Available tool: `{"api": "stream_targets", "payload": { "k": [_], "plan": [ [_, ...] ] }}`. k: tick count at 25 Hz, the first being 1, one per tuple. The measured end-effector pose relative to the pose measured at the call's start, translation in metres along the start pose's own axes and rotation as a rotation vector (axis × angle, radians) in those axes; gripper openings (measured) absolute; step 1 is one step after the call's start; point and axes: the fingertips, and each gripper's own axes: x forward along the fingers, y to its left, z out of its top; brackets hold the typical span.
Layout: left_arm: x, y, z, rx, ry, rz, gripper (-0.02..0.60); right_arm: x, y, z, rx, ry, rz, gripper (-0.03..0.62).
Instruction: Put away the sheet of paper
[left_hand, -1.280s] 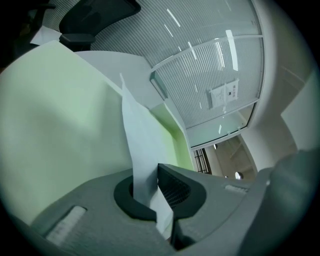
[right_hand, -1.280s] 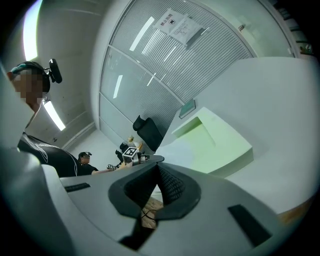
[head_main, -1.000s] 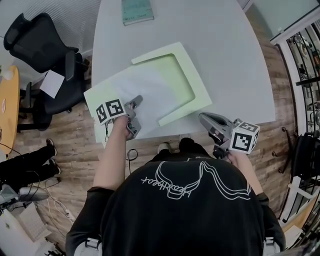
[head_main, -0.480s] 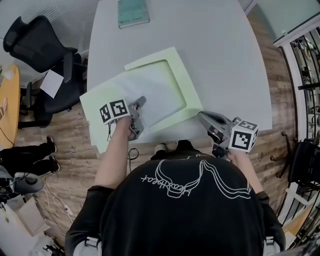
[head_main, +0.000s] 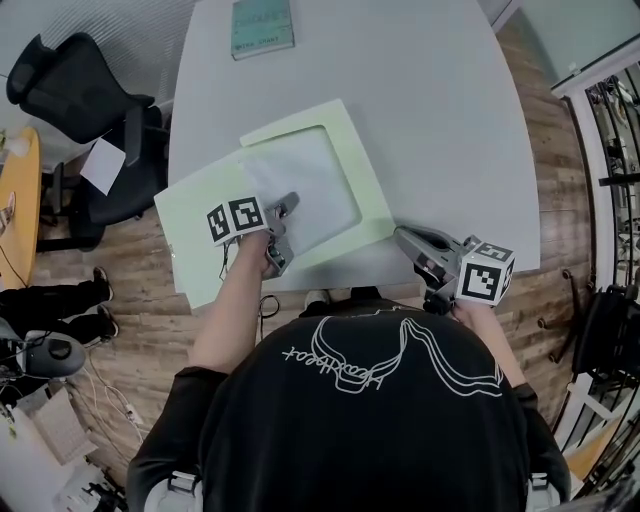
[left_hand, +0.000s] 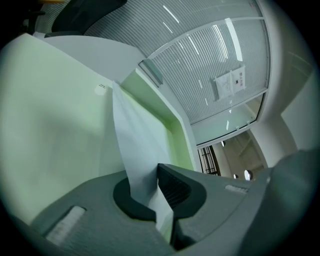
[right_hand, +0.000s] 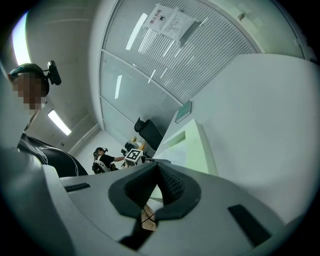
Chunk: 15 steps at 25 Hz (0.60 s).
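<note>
Grey-white table (head_main: 450, 120) fills the head view, with wooden floor (head_main: 140, 290) and a black office chair (head_main: 75, 90) at its left side and a teal book (head_main: 262, 27) at its far edge; a pale green folder (head_main: 190, 215) lies open near the front edge, partly overhanging it, and the white sheet of paper (head_main: 305, 180) lies across it, its far part inside the framed right half; the left gripper (head_main: 287, 205) sits at the sheet's near edge, while the right gripper (head_main: 405, 237) hangs just off the table's front edge, well apart from the folder; from the left gripper view, the jaws are clamped on the sheet, which rises out of them in a narrow fold with the green folder spread to either side; from the right gripper view, the jaws are pressed together with nothing between them, and the table, folder and chair lie beyond.
</note>
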Motion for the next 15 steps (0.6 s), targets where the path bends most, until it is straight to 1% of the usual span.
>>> {"api": "stream_targets", "payload": {
  "k": [2,6,7,9,12,15],
  "plan": [
    [0.0,0.001,-0.002,0.012,0.0,0.014,0.012,-0.001,0.0,0.0,-0.003,0.0,0.007,0.009],
    [0.004,0.004,-0.004,0.036,-0.008,0.07,0.015,-0.008,-0.008,0.005,-0.002,0.0,0.015,0.009],
    [0.005,0.004,-0.004,0.048,-0.011,0.085,0.032,-0.009,-0.01,0.008,0.002,-0.003,0.02,0.009],
    [0.006,0.006,-0.003,0.084,-0.015,0.12,0.126,-0.01,-0.014,0.012,0.012,-0.01,0.032,0.009],
    [0.003,0.012,-0.002,0.124,-0.037,0.189,0.186,-0.01,-0.016,0.012,0.009,-0.001,0.044,0.009],
    [-0.001,0.016,0.0,0.142,-0.084,0.26,0.232,-0.015,-0.02,0.015,0.002,-0.003,0.055,0.009]
  ]
}}
